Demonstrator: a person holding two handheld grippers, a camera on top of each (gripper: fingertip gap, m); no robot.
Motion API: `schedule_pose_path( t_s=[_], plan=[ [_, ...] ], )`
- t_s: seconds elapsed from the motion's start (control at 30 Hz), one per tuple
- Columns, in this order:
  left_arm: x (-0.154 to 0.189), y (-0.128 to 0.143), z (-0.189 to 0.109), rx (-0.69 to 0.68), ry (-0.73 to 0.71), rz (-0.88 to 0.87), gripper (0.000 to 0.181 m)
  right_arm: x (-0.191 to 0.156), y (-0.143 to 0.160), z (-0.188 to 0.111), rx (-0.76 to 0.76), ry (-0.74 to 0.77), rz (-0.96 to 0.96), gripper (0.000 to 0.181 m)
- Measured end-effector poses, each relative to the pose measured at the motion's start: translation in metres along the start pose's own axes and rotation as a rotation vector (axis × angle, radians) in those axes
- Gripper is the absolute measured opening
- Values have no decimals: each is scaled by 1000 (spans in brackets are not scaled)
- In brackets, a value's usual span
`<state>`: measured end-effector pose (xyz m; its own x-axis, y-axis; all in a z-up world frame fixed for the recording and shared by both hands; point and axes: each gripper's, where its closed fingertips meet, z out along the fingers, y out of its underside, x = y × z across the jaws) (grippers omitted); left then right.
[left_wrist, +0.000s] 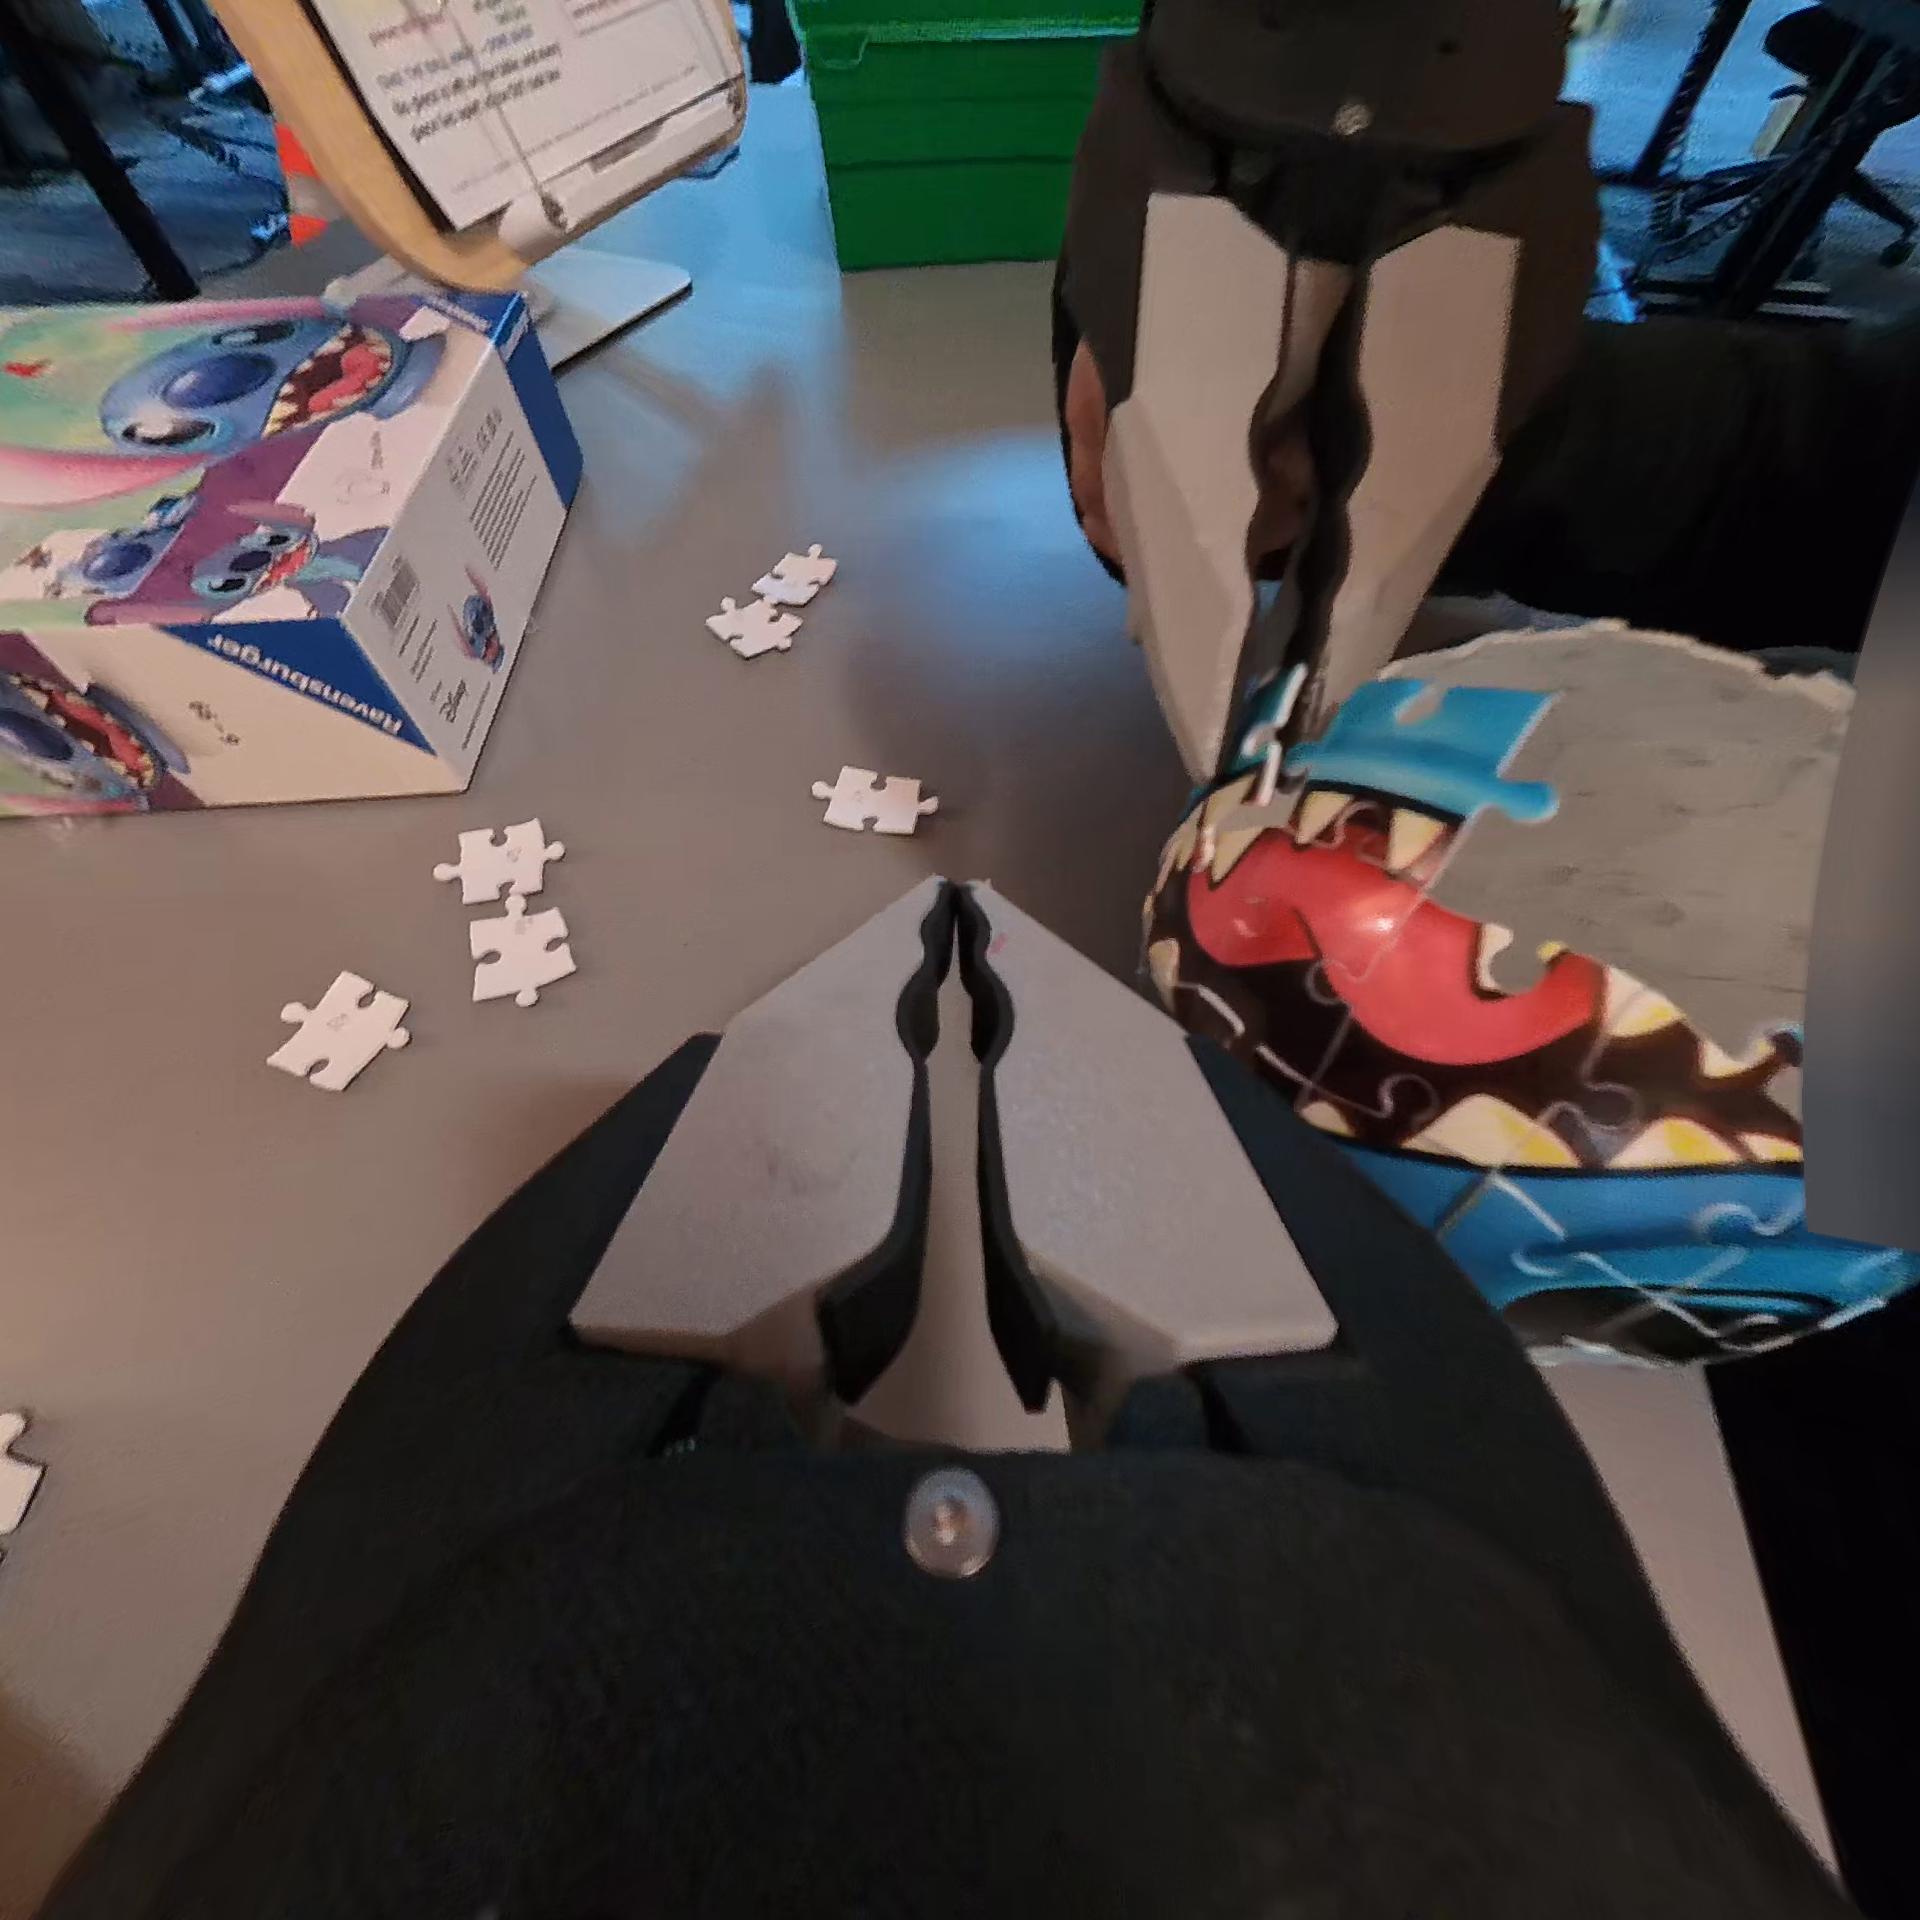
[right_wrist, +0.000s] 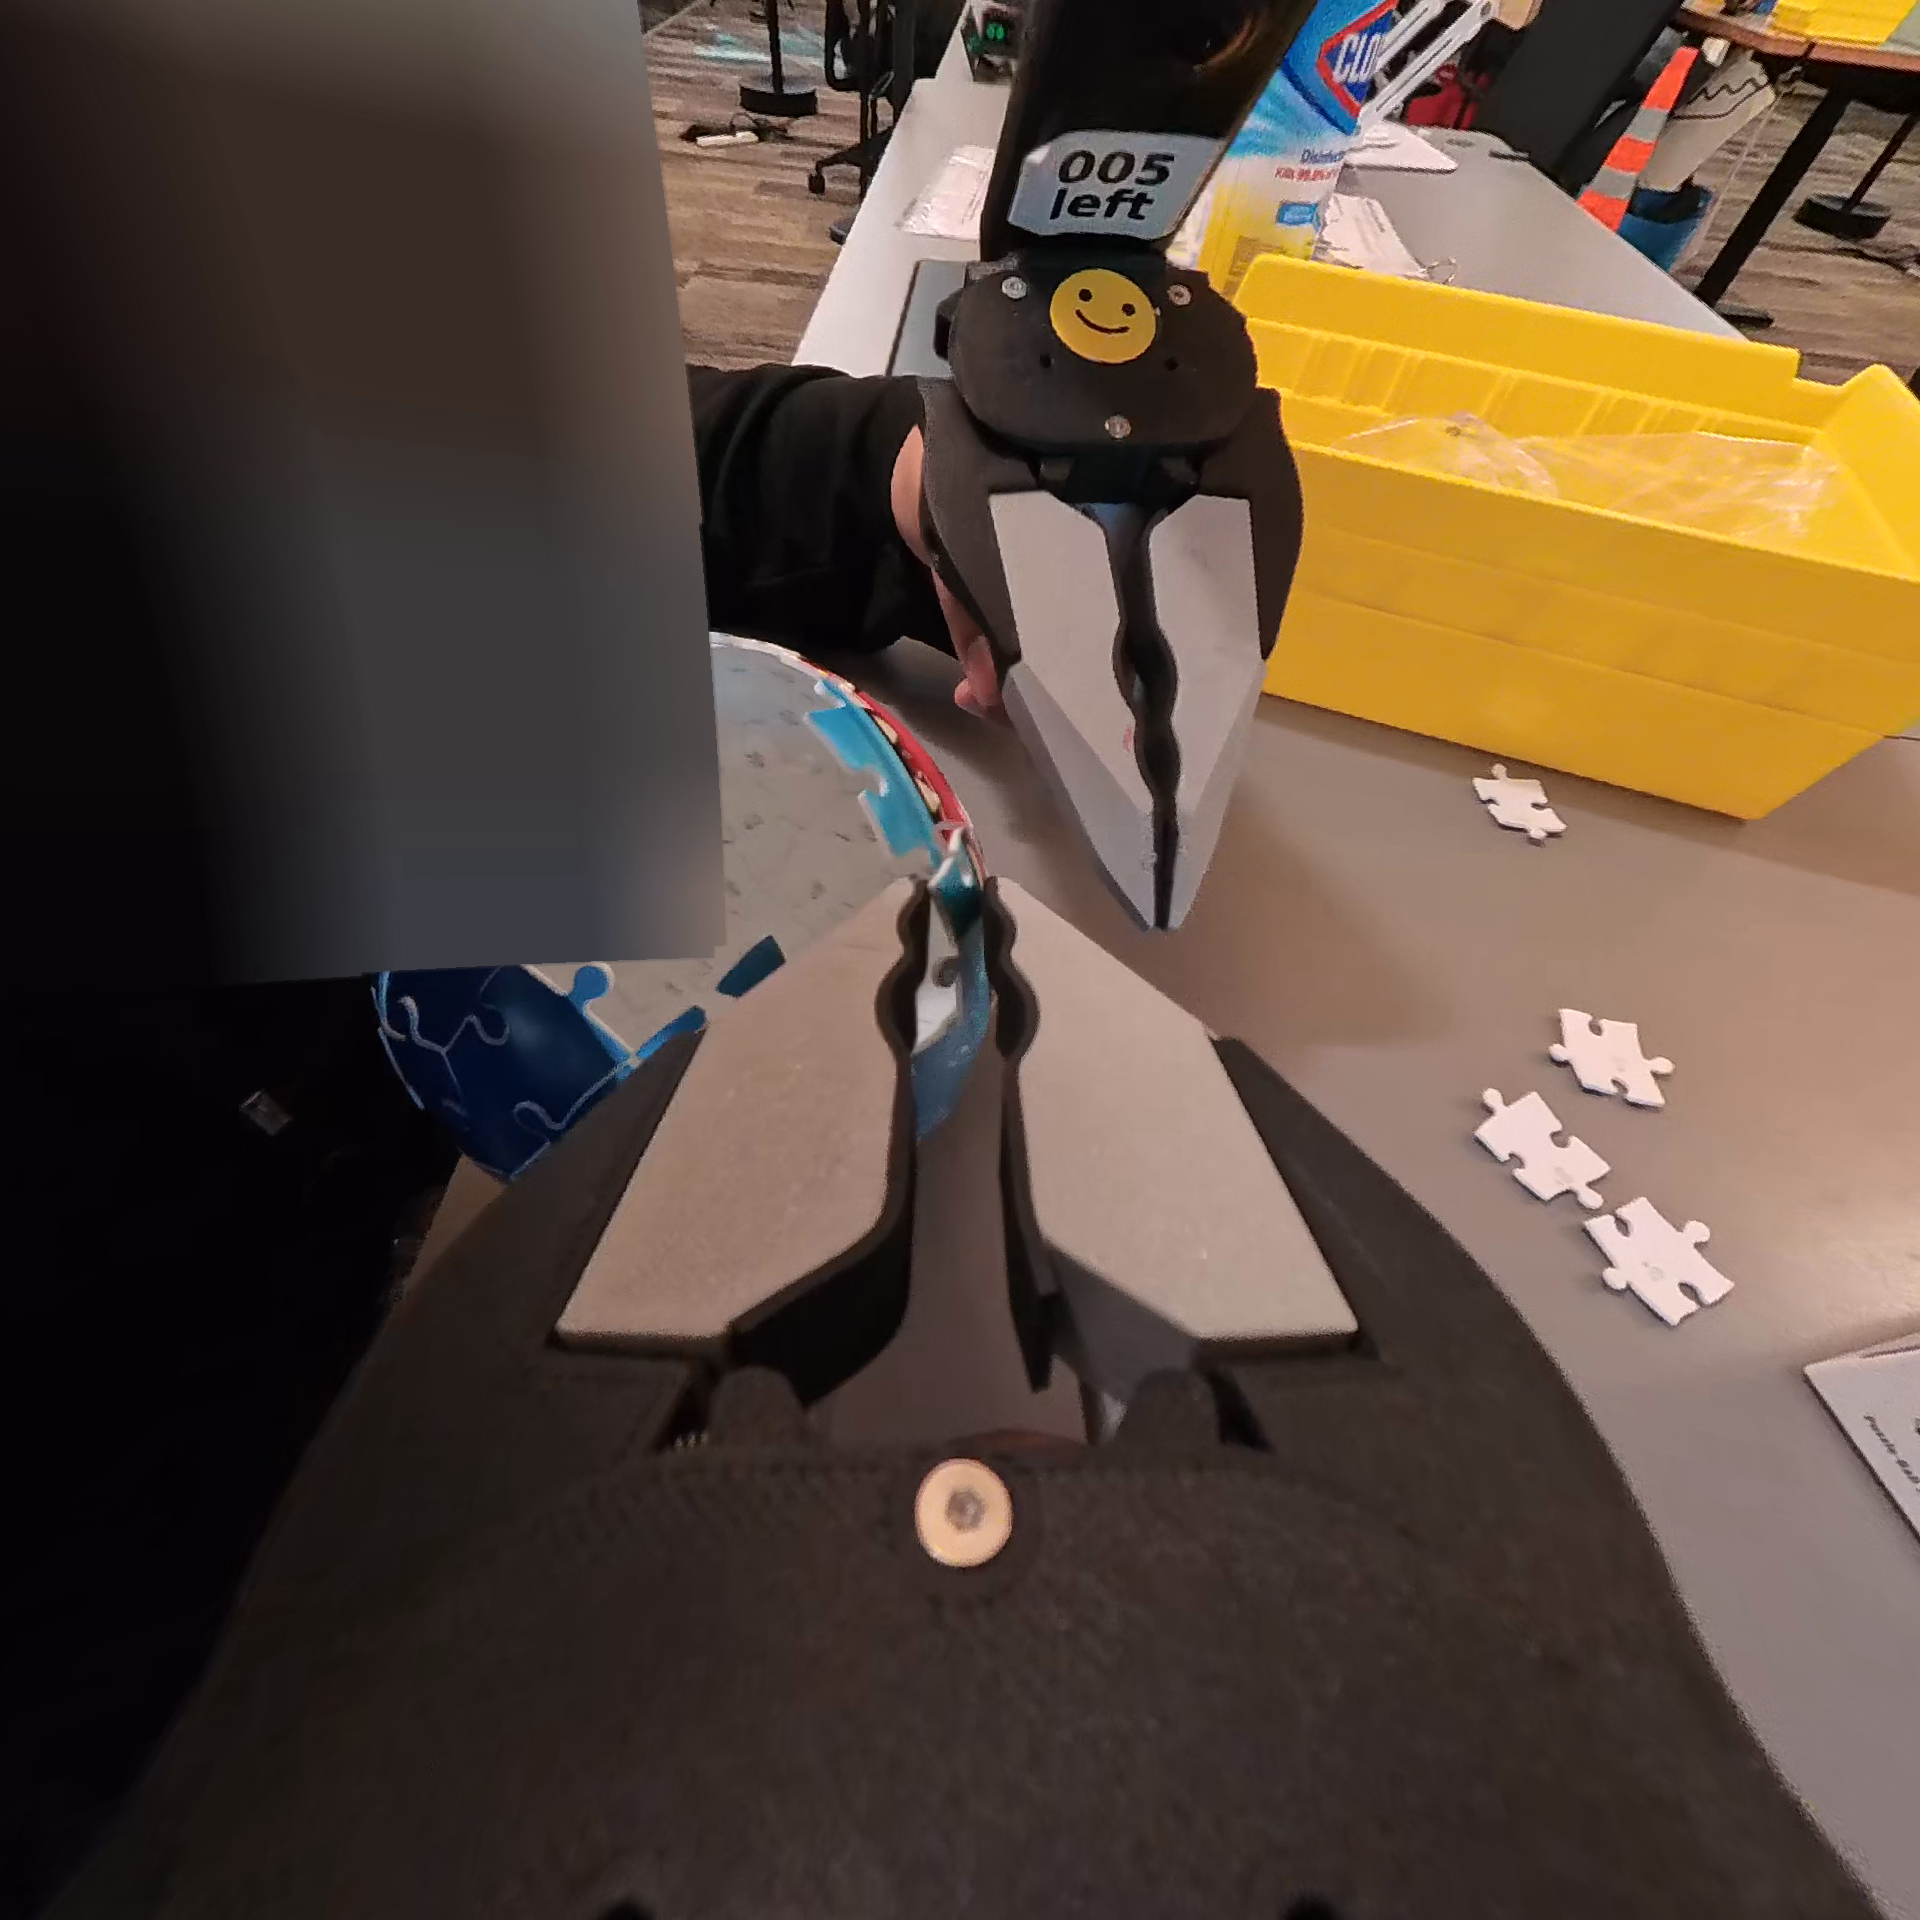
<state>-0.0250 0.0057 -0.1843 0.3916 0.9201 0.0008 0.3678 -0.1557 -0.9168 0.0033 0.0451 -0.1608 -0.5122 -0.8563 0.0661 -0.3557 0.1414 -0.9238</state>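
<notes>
The partly built puzzle ball (left_wrist: 1455, 987), a curved shell of interlocked printed pieces, sits on the grey table (left_wrist: 935, 468). The right gripper (right_wrist: 951, 904) is clenched on a piece at the ball's open rim. The left gripper (left_wrist: 958, 888) hovers just beside the ball, jaws pressed together, empty. Loose white pieces (left_wrist: 504, 862) lie beyond it, toward the puzzle box (left_wrist: 312, 582). The shell appears light, rigid and liable to separate at seams; grip the rim edge.
</notes>
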Motion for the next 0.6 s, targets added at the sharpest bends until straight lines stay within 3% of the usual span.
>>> schedule_pose_path(
  t_s=[0.3,0.6],
  plan=[
    [28,-23,0,84,157,-31,0,-1,2,-1,-8,-31,27,10],
    [31,-18,7,22,259,-52,0,-2,3,-2,-10,-68,85,11]
  ],
)
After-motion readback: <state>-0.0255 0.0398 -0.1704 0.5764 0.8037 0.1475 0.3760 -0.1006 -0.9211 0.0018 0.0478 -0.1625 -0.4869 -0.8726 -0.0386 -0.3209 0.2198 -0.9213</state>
